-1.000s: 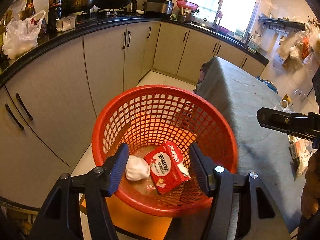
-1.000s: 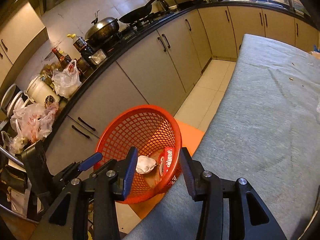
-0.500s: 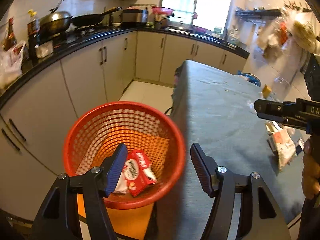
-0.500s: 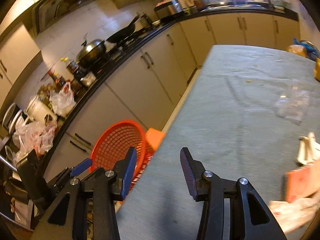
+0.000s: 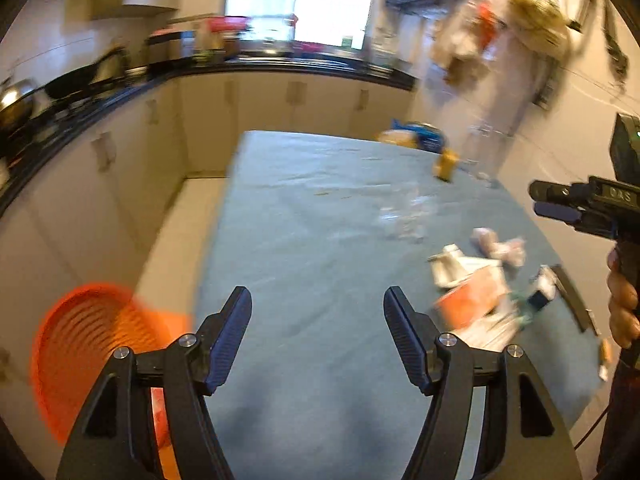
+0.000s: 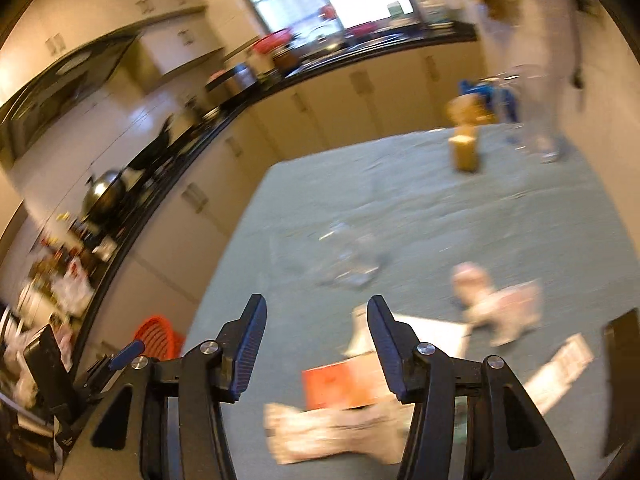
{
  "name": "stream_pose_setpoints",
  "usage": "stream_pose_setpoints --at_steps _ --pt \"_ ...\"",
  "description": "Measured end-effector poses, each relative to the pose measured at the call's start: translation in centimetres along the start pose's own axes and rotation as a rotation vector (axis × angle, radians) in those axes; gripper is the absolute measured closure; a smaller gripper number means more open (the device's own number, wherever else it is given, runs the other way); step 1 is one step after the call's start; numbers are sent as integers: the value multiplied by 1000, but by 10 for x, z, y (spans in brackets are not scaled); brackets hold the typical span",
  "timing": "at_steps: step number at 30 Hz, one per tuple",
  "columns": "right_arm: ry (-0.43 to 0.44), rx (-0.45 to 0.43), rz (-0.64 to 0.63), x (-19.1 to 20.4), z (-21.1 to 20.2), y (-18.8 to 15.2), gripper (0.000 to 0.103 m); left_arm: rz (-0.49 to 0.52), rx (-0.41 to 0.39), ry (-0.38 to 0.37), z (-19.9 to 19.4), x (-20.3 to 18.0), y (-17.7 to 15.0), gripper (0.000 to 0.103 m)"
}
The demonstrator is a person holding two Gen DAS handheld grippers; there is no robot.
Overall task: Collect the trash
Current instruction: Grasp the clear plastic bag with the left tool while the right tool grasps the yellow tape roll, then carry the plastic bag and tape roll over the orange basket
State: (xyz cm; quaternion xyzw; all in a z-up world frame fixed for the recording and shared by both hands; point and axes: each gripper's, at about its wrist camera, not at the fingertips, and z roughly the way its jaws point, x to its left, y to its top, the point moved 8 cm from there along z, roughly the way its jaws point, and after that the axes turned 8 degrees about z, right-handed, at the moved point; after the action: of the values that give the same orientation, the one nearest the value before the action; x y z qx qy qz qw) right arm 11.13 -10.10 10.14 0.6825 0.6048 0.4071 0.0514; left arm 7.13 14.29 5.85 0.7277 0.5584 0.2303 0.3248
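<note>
— Listing your left gripper (image 5: pixel 318 332): jaws spread wide, nothing between them, held over the grey-green table cloth (image 5: pixel 320 240). Confirm?

— Confirmed. Your right gripper (image 6: pixel 316 340): jaws likewise wide apart, nothing held. It hangs above the near part of the table.

— Trash, item one?

— Orange carton (image 6: pixel 340 388), lying flat on the cloth, just under your right gripper and partly behind its right finger. In the left wrist view the same carton (image 5: pixel 472 300) sits right of your left gripper.

— Item two?

— Pale printed wrapper (image 6: pixel 332 432), flat, touching the carton's near edge.

— Item three?

— Crumpled pinkish-white wad (image 6: pixel 496 304), further right, apart from the carton. Blurred; material cannot be told.

— Item four?

— Clear crinkled plastic (image 6: pixel 348 260), mid-table, beyond both sets of fingers.

— Container?

— Orange mesh basket (image 5: pixel 92 356) on the floor, left of the table's near corner, behind your left gripper's left finger. In the right wrist view only a sliver of the basket (image 6: pixel 156 336) shows.

— Other entries?

— Yellow jar (image 6: pixel 466 152) upright at the far end of the cloth.
</note>
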Motion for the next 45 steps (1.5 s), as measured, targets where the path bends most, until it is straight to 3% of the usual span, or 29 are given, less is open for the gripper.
stream_pose_setpoints --at_steps 4,9,15,16,19,23,27,32,33,34,36,38,45 --pt "-84 -32 15 -32 -16 37 45 76 20 -58 40 -38 39 33" --pt "-172 -42 61 -71 -11 90 40 176 82 -34 110 -59 74 33" --pt "-267 -22 93 -112 43 149 32 220 113 -82 166 -77 88 33" --pt "-282 -5 97 -116 57 155 32 224 113 -87 170 -80 86 35" --pt "-303 20 127 -131 94 174 32 266 111 -58 182 -84 86 62" --pt "-341 12 138 -142 139 198 32 237 117 -91 194 -82 90 69" --pt "-382 42 152 -153 179 203 32 247 112 -100 194 -84 92 76" --pt "-448 41 154 -161 201 205 35 256 113 -114 194 -88 88 82" --pt "-466 50 154 -163 203 203 53 254 115 -119 194 -88 88 83" --pt "-483 60 156 -165 204 200 64 254 116 -124 194 -89 87 86" --pt "-480 81 182 -168 203 193 70 256 118 -137 194 -92 86 93" --pt "-498 66 182 -170 195 190 70 265 116 -126 193 -94 85 93" --pt "-438 14 128 -146 148 167 70 206 113 -149 186 -90 80 99"
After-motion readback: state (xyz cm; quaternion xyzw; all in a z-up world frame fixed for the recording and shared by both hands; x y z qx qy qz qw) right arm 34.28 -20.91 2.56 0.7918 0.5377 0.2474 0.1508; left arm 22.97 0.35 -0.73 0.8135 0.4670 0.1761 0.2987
